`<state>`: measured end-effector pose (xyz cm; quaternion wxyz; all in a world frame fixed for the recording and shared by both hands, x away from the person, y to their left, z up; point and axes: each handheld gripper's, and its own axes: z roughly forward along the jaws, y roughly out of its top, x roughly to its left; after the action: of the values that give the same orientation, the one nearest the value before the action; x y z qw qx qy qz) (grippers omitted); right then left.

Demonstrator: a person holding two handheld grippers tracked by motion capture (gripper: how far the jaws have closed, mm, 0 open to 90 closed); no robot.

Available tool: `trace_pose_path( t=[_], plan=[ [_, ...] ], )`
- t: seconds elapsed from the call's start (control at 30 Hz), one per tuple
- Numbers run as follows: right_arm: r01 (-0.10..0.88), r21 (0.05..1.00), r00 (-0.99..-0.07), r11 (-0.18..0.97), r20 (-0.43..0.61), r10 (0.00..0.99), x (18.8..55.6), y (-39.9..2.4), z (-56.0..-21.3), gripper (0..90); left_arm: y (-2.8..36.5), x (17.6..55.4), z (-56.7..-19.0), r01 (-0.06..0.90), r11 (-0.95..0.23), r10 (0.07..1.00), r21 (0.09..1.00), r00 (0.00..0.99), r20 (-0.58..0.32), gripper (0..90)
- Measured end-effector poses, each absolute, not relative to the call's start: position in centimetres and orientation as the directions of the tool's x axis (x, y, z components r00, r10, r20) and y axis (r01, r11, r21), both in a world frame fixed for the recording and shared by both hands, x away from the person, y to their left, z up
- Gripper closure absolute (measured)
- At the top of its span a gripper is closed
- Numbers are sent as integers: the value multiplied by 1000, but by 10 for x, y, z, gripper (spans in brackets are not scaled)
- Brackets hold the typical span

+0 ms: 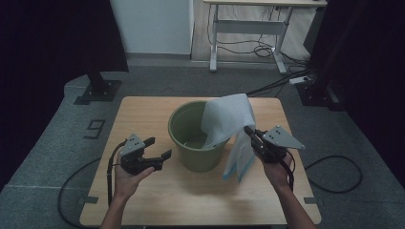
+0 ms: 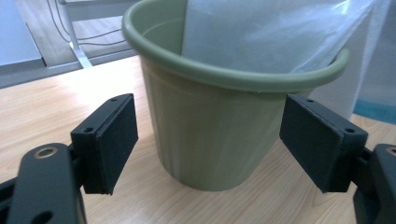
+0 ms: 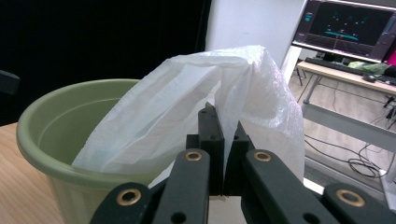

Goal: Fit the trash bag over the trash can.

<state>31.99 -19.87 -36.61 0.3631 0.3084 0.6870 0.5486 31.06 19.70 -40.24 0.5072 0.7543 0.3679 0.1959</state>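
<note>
A green plastic bucket (image 1: pixel 193 143) (image 2: pixel 210 135) (image 3: pixel 60 140) stands upright in the middle of the wooden table (image 1: pixel 157 200). A thin white plastic bag (image 1: pixel 228 119) (image 3: pixel 187 116) (image 2: pixel 266 32) drapes over the bucket's right rim, one part inside and one part hanging down outside. My right gripper (image 1: pixel 249 131) (image 3: pixel 223 122) is shut on the bag's edge just right of the bucket. To the left of the bucket my left gripper (image 1: pixel 160 148) (image 2: pixel 210 140) is open, its jaws wide apart and aimed at the bucket wall, touching nothing.
Beyond the table a desk frame (image 1: pixel 248 28) stands with cables (image 1: pixel 267 50) on the floor. A black stand base (image 1: pixel 98 90) sits at the back left. A monitor (image 3: pixel 350 28) on a desk is at the right in the right gripper view.
</note>
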Motion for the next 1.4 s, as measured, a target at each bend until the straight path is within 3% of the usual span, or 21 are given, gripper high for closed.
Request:
trace_pose_path(
  t=[1.07, 1.33, 1.4],
  plan=[
    [62, 952, -655, 300, -188, 732, 327, -156, -379, 873, 150, 316, -377, 305, -237, 707, 922, 706, -52, 195],
    [95, 970, -667, 224, -105, 738, 322, -165, -400, 417, 155, 316, -379, 311, -232, 717, 922, 695, -54, 196],
    [108, 974, -654, 201, -82, 752, 315, -169, -406, 347, 155, 316, -379, 311, -232, 718, 922, 694, -54, 196]
  ],
)
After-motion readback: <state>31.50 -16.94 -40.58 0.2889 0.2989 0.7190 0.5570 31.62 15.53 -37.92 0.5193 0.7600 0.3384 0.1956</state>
